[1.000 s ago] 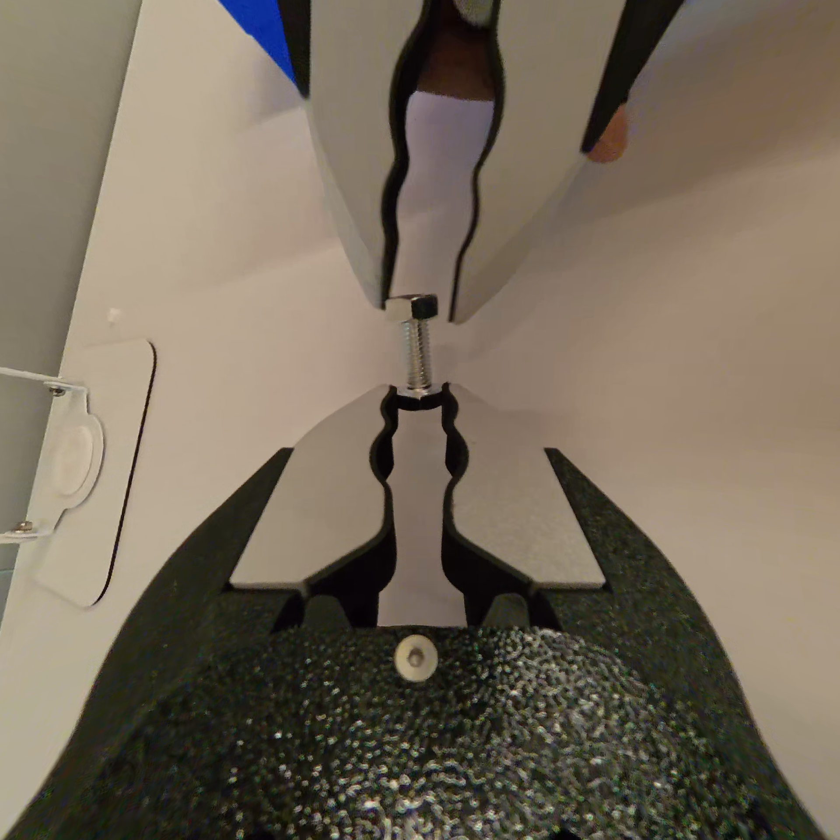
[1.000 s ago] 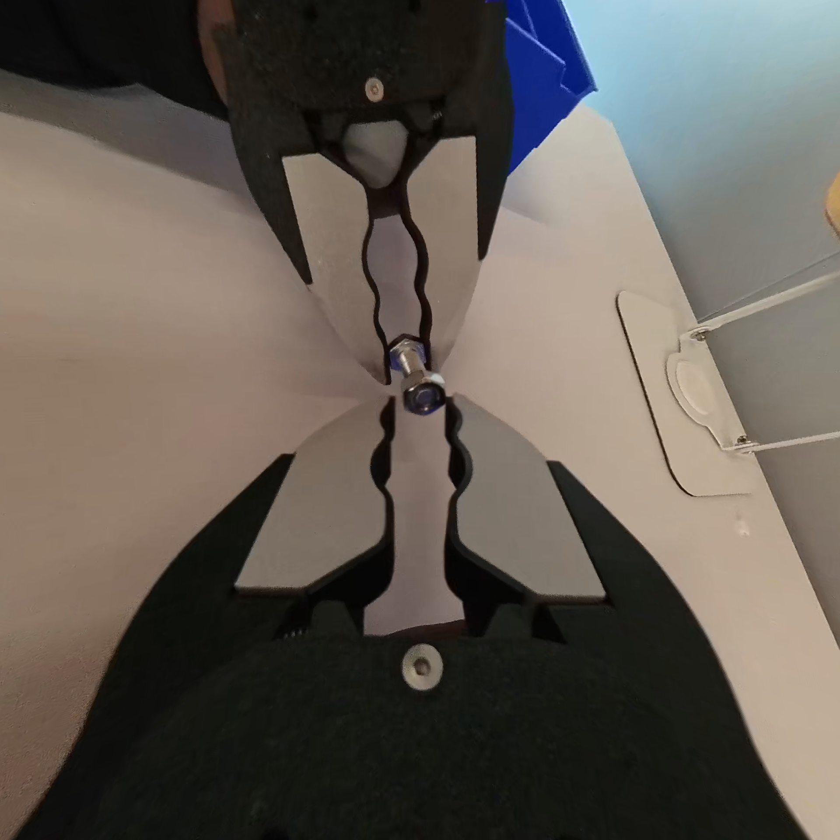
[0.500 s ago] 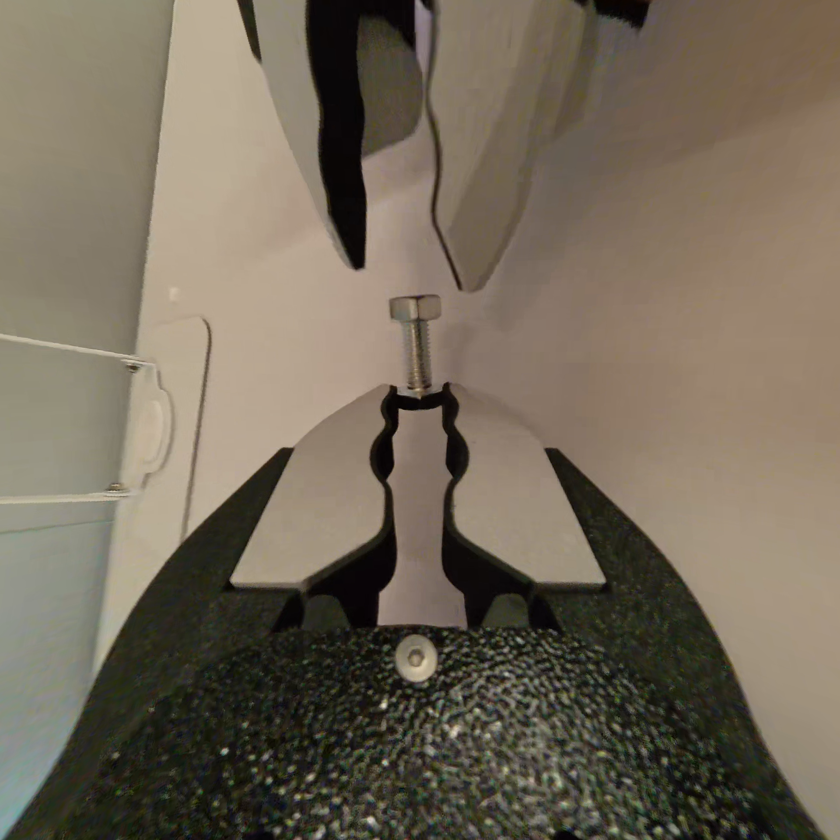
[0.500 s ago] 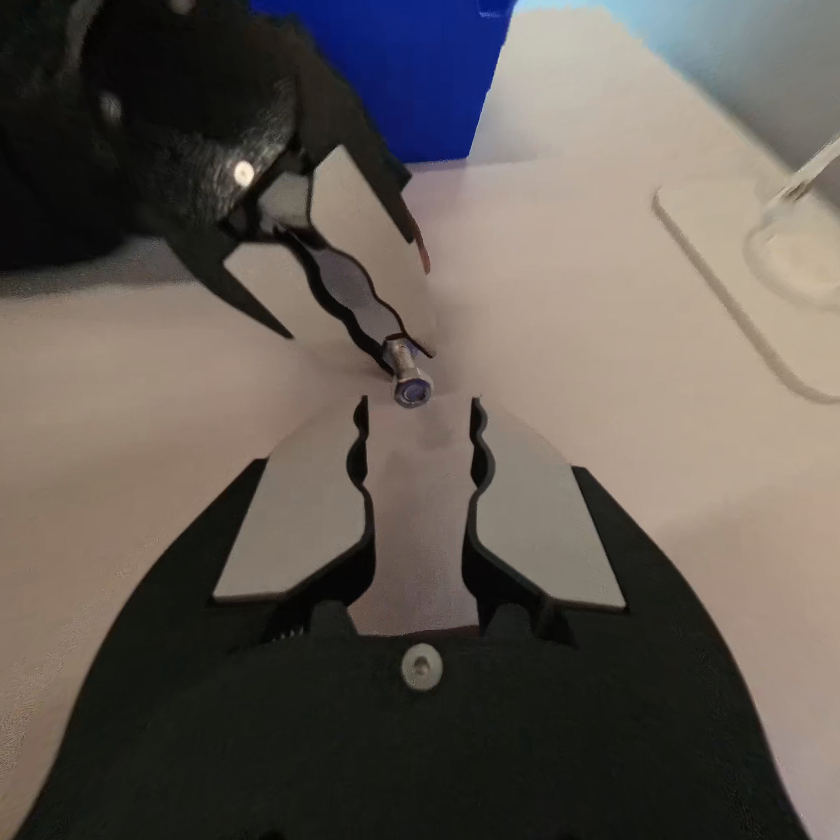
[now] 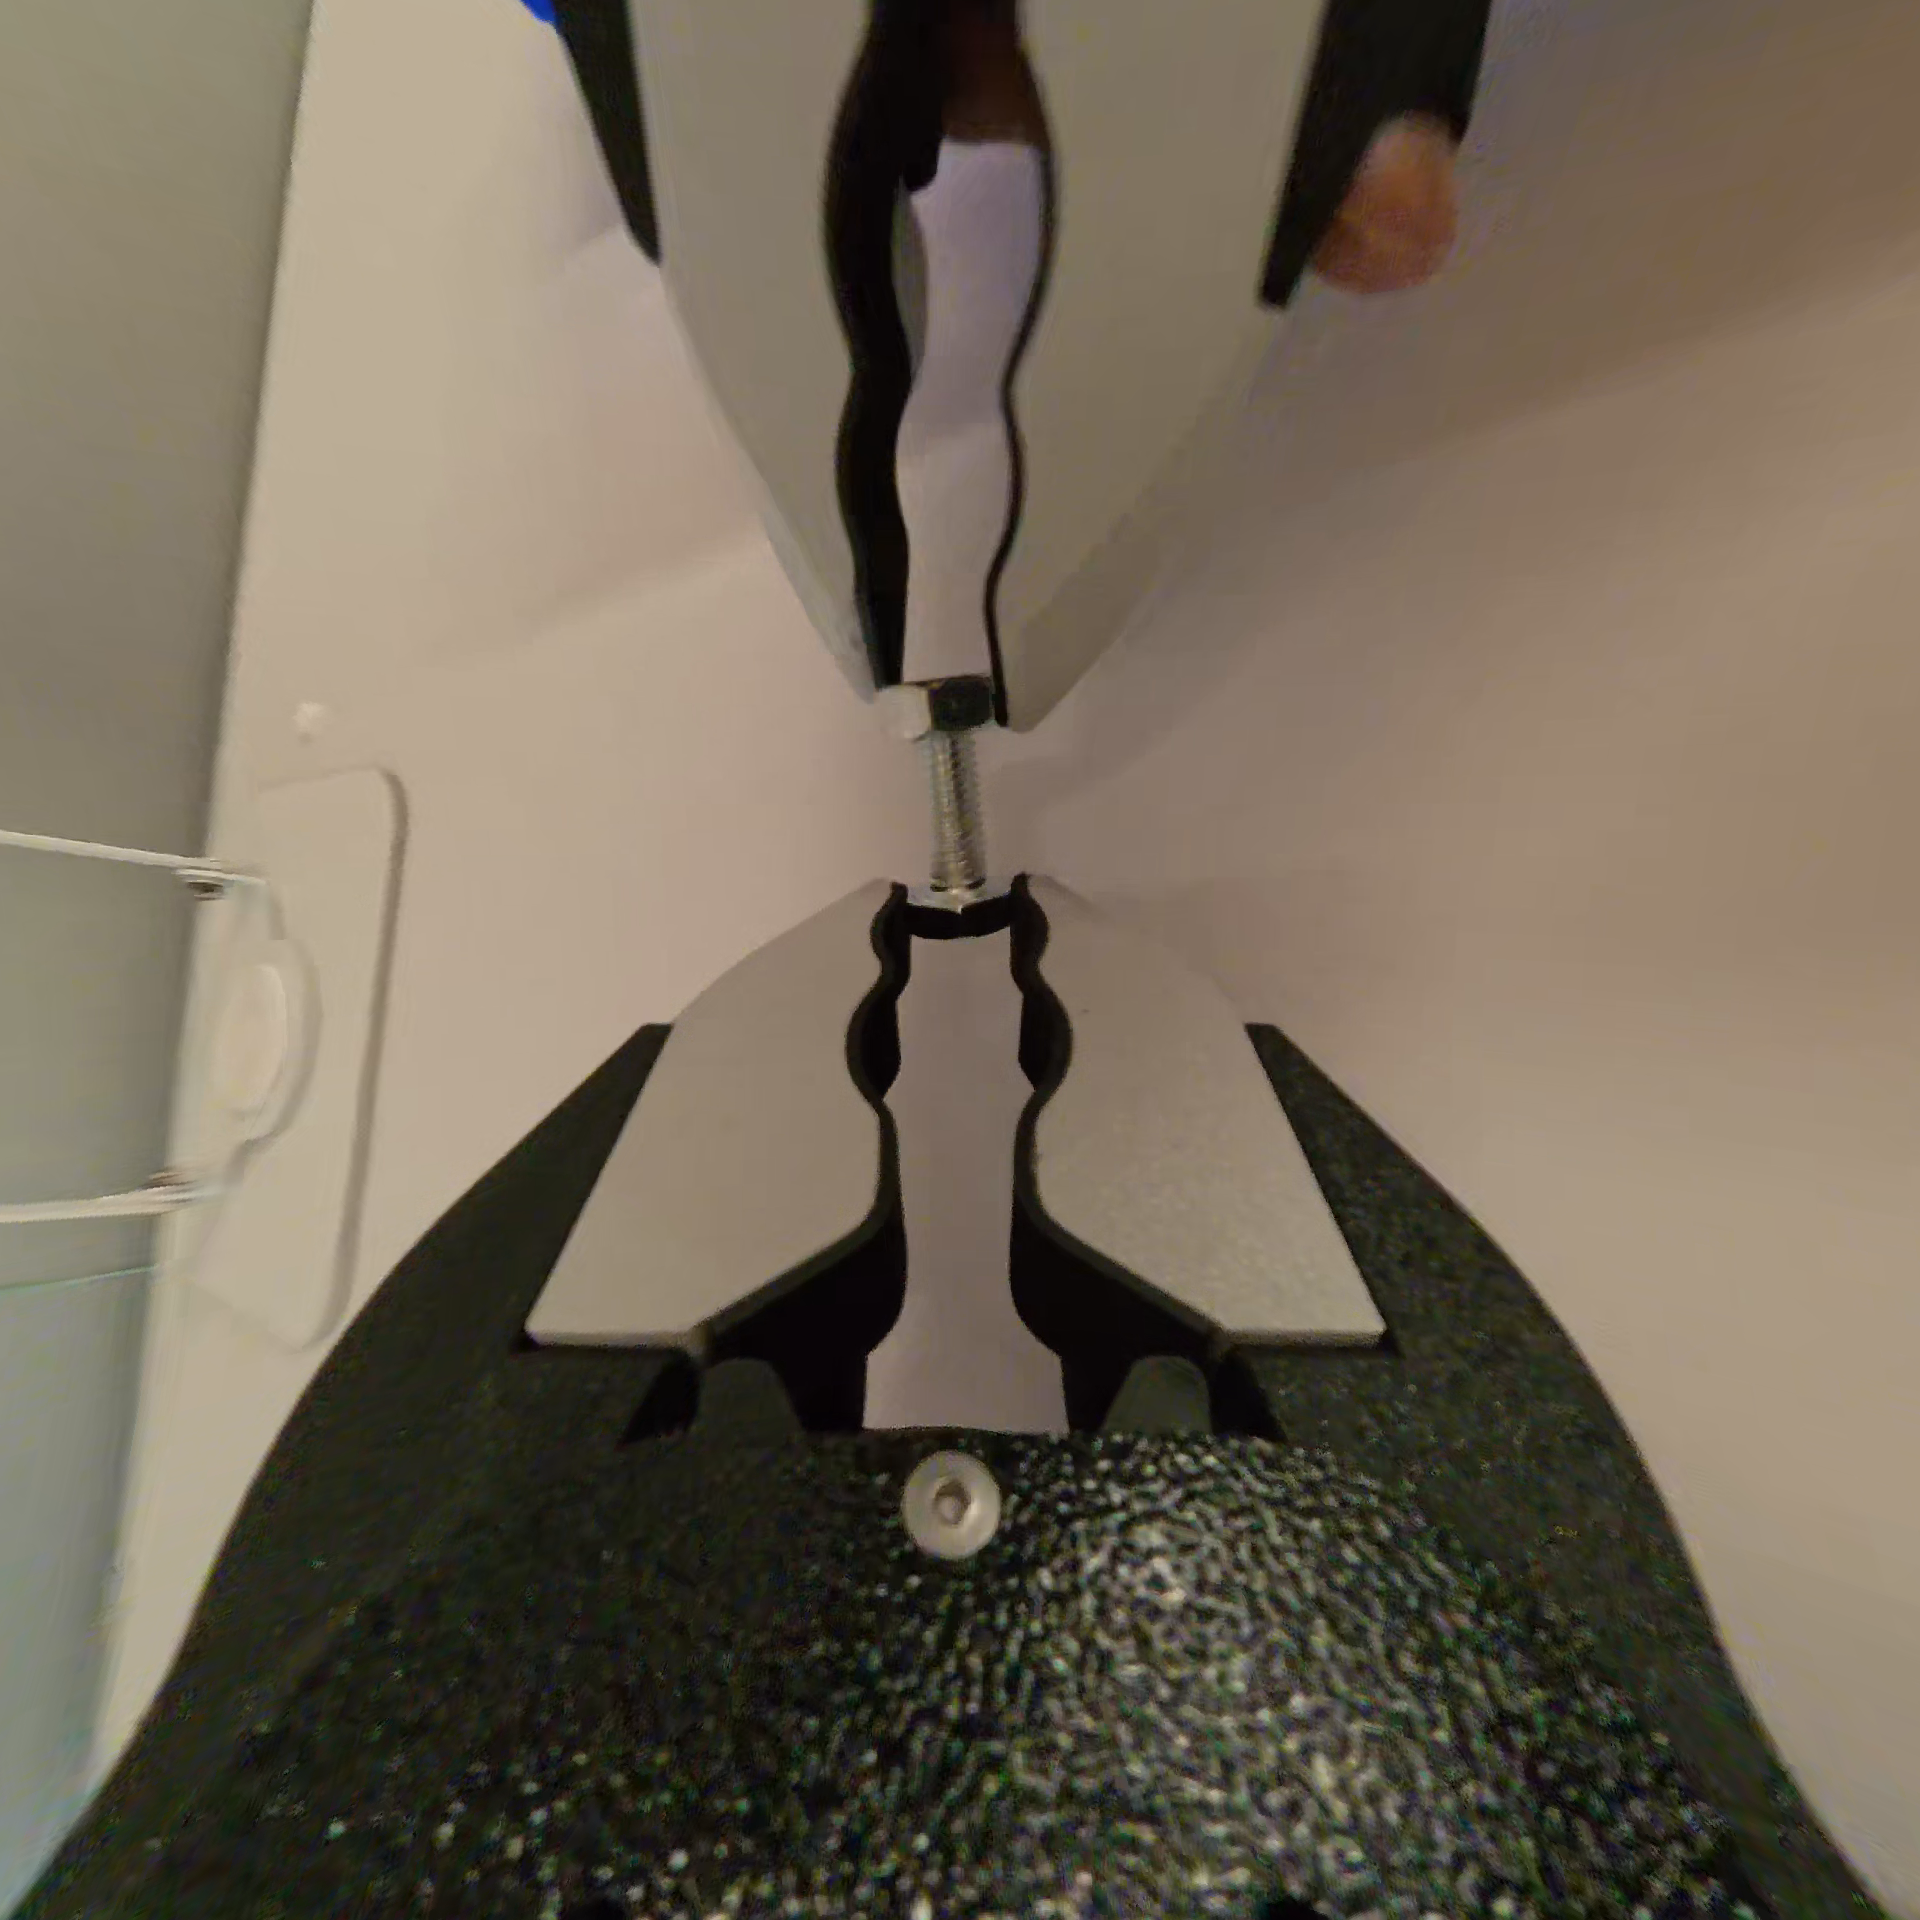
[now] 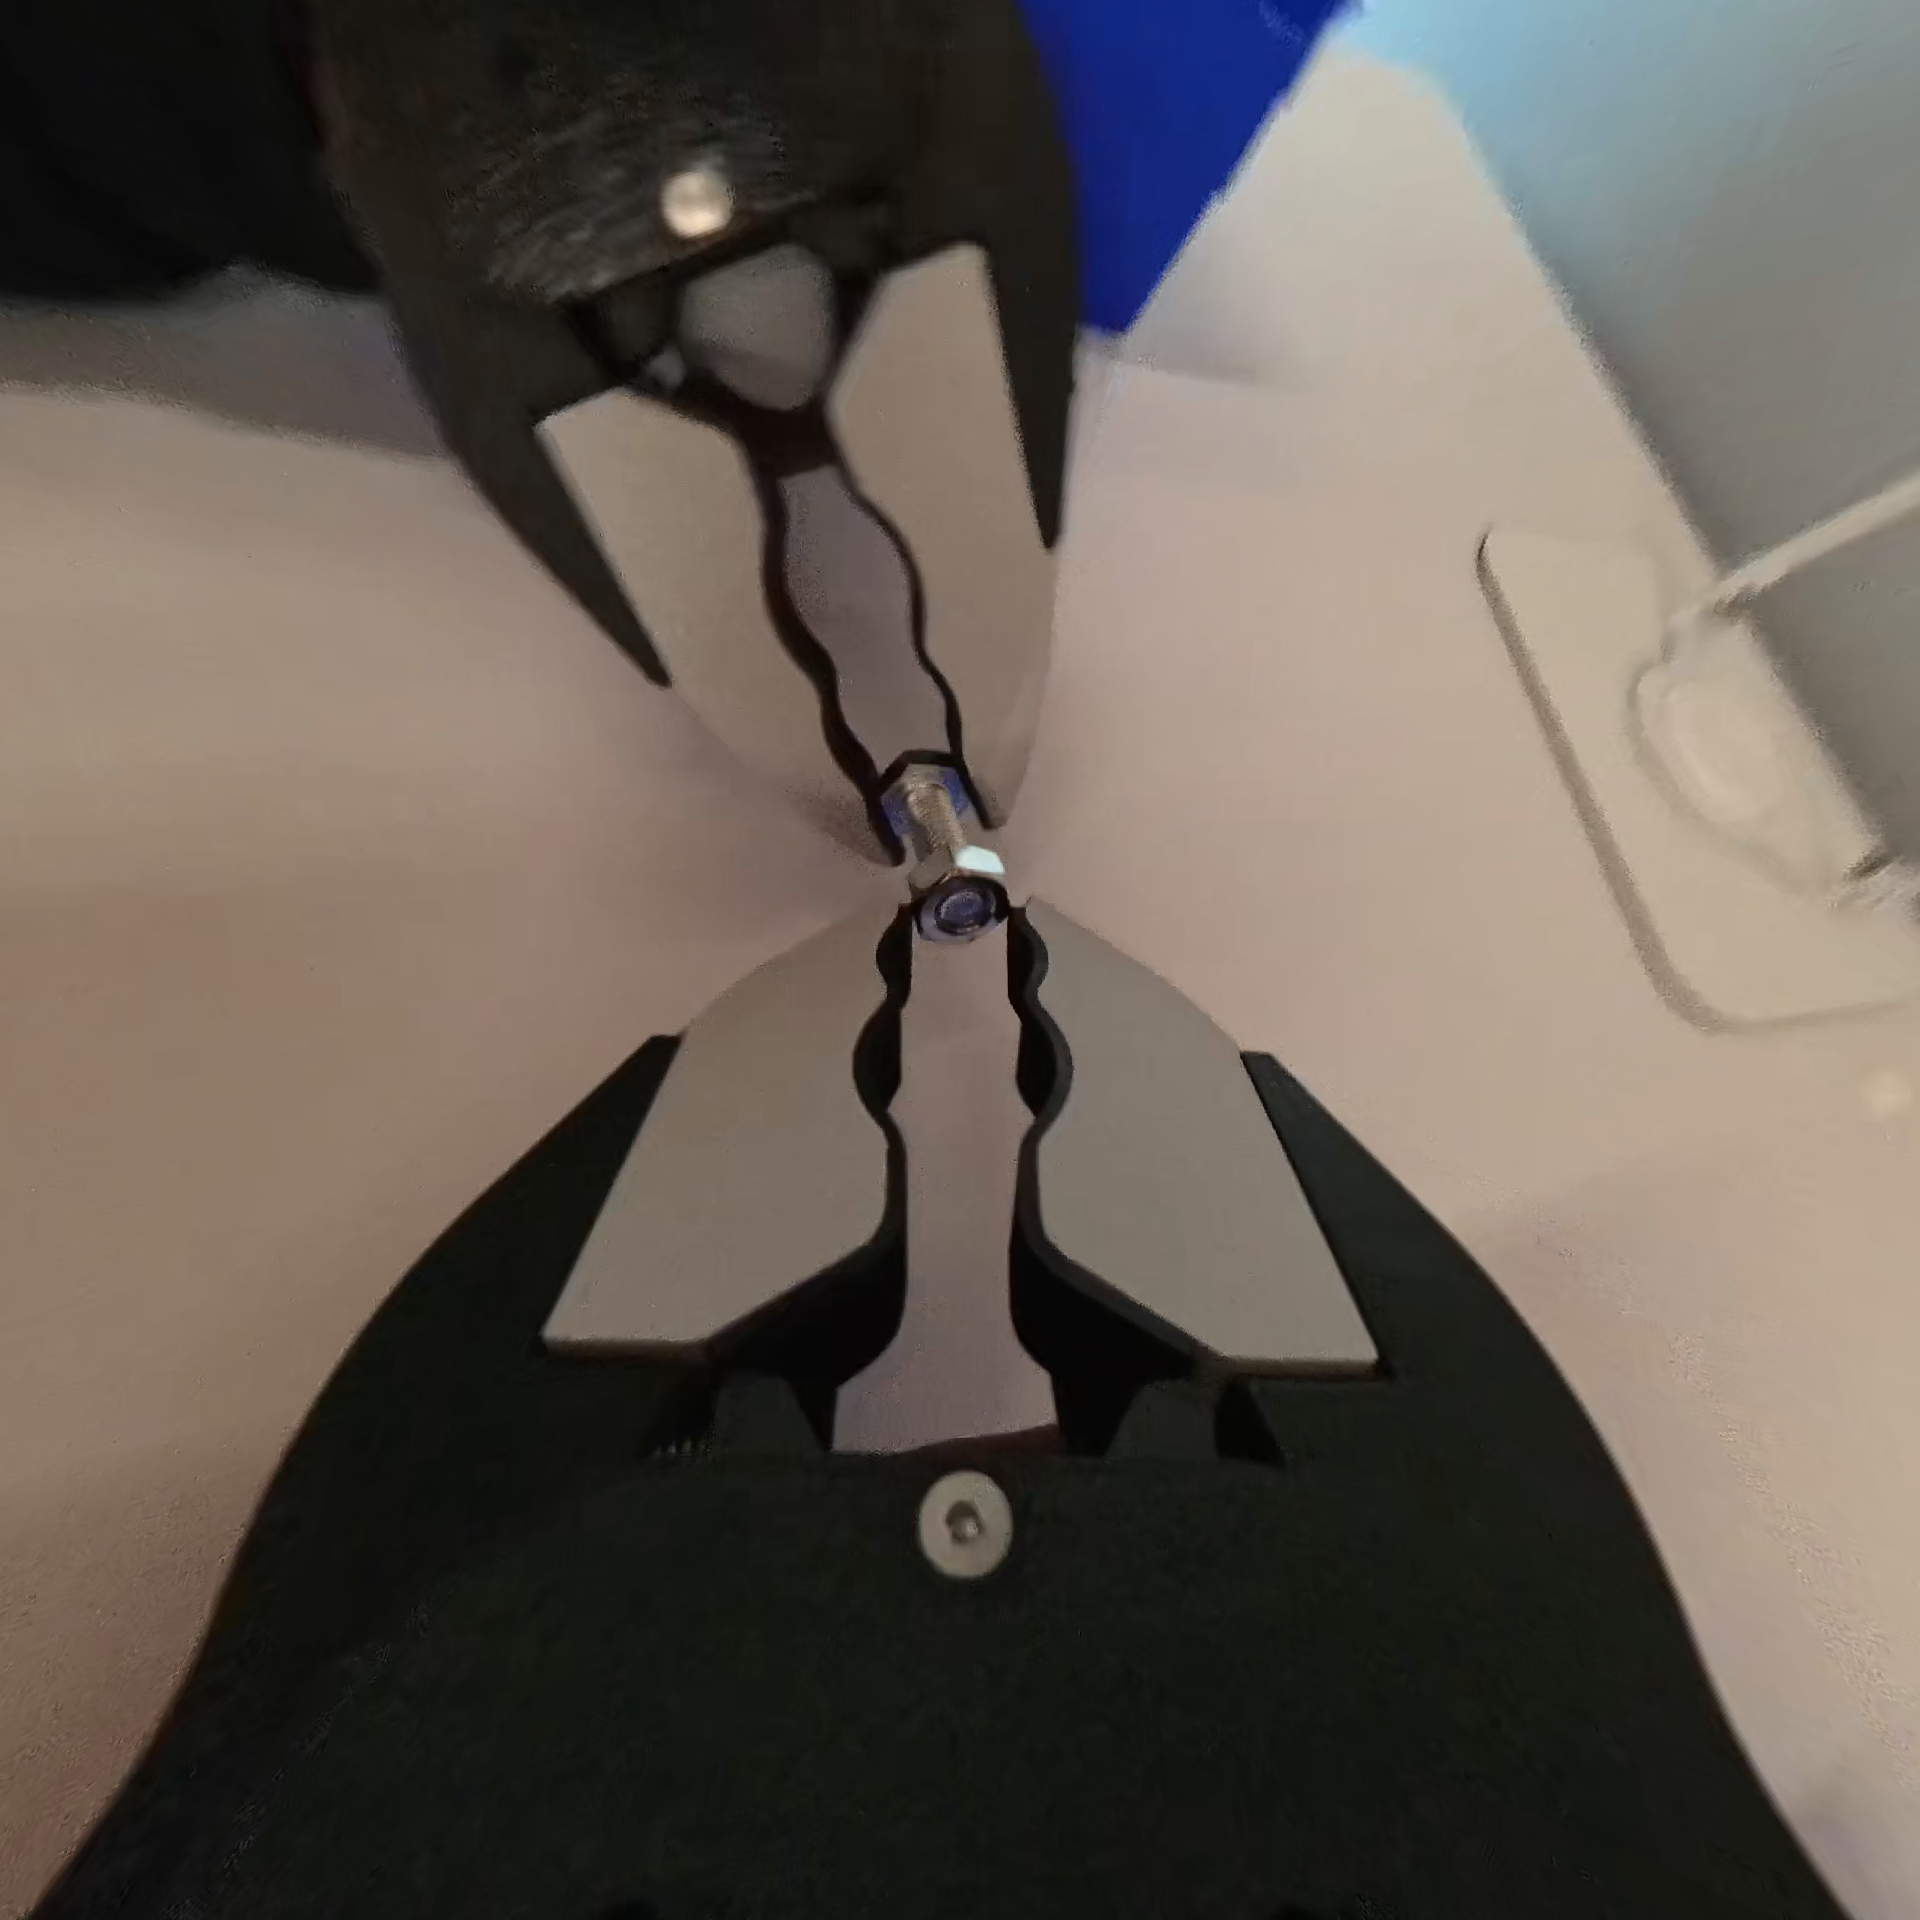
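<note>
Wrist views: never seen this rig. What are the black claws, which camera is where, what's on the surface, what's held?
The claws are two hand-held grippers, each with two grey fingers and a camera looking forward along them; no robot arm is involved. A fingertip of the person shows behind the far one.

In the left wrist view, the left gripper fills the bottom and the right gripper reaches in from the top. The right wrist view is the reverse: the right gripper is below, the left one above.

Between them is one silver bolt with a nut on its thread. The left gripper pinches the nut; the right one pinches the bolt's hex head.

Below is a plain white table bearing a clear plastic mount on a white plate near its edge, with a blue bin farther off.
</note>
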`<state>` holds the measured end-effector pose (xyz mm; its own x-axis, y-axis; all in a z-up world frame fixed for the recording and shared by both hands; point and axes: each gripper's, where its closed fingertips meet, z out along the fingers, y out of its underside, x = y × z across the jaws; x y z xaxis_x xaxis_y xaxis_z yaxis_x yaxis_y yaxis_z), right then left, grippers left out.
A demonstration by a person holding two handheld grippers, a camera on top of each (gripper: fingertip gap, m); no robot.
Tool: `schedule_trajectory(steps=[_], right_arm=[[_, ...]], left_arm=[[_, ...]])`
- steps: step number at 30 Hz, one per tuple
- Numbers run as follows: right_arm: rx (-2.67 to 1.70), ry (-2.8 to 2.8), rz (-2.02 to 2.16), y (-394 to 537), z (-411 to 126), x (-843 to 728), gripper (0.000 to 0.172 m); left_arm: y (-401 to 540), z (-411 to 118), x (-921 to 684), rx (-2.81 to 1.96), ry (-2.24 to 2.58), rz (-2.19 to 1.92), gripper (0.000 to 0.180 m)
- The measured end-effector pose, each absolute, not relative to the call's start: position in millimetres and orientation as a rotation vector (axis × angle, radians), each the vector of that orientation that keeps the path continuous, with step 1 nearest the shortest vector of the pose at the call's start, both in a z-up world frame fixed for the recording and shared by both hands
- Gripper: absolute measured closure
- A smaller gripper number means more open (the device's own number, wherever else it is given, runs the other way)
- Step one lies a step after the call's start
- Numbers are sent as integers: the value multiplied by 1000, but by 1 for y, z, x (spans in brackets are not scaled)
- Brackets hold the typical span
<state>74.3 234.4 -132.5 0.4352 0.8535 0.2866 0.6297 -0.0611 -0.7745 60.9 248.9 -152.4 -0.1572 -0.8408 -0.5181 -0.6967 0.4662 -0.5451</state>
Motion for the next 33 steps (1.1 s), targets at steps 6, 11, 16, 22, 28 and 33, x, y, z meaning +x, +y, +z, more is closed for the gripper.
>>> schedule_trajectory(steps=[6,11,16,22,28,33], right_arm=[[-2124,-854,762,239,-147,78,154],[-1891,-993,678,240,-119,82,136],[-1631,-1114,659,227,-91,80,135],[-1494,-1140,754,212,-76,70,140],[-1402,-1108,874,202,-61,64,143],[-1378,-1070,897,201,-55,60,154]], left_arm=[[264,-159,62,-1185,1928,106,162],[259,-149,65,-1311,1828,-185,162],[242,-126,72,-1380,1703,-624,163],[213,-102,78,-1342,1629,-1088,163],[195,-87,77,-1262,1612,-1312,163],[192,-87,79,-1250,1613,-1344,163]])
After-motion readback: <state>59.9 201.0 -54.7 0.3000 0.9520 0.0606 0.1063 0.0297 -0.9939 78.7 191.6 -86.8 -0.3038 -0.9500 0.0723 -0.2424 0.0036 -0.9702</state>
